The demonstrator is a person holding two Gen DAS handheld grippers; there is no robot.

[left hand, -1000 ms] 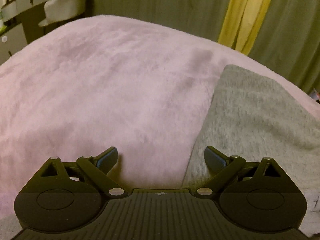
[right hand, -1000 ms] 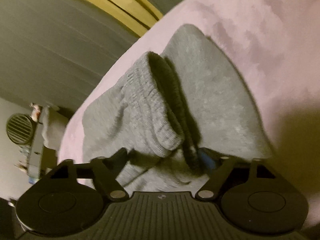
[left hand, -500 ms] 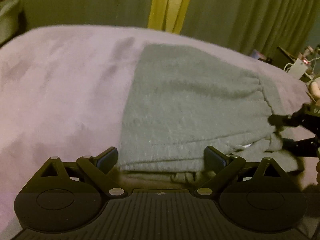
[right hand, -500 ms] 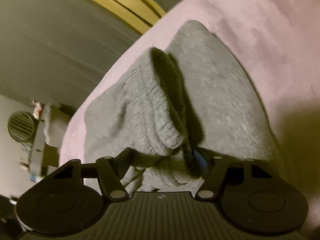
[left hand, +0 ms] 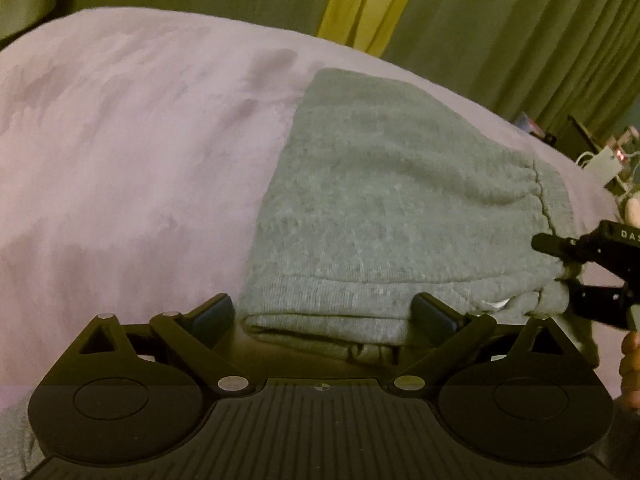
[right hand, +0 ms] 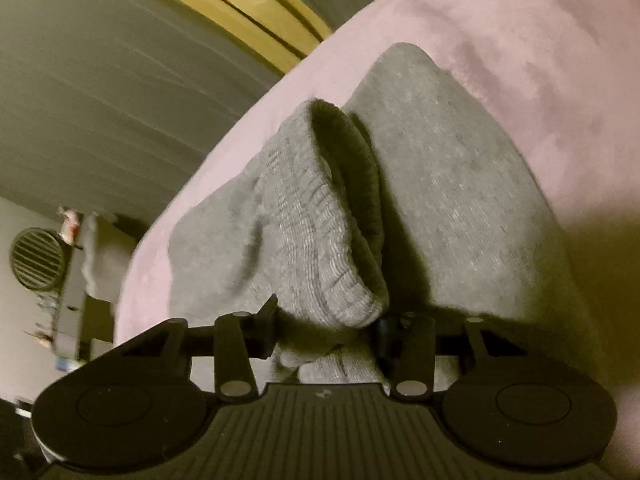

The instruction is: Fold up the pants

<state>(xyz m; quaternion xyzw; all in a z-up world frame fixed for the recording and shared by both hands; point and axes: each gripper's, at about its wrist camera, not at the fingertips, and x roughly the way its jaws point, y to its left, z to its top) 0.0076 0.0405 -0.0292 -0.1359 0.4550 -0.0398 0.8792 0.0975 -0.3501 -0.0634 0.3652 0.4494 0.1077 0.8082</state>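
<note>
Two grippers work on one pair of grey sweatpants, which lies folded on a pink plush blanket, filling the centre and right of the left wrist view.

At the lower left of that view, the left gripper has its fingers spread wide, one on each side of the folded near edge of the pants, gripping nothing. Half a second ago they were equally wide; the pants now sit a little farther right in the frame. At the right edge, the right gripper pinches the bunched corner of the cloth.

In the right wrist view, green curtains with a yellow strip fill the upper left. Centre frame, the ribbed waistband rises in an open fold. At the lower centre, the right gripper has its fingers clamped on this band; half a second ago they stood wider apart around it.
</note>
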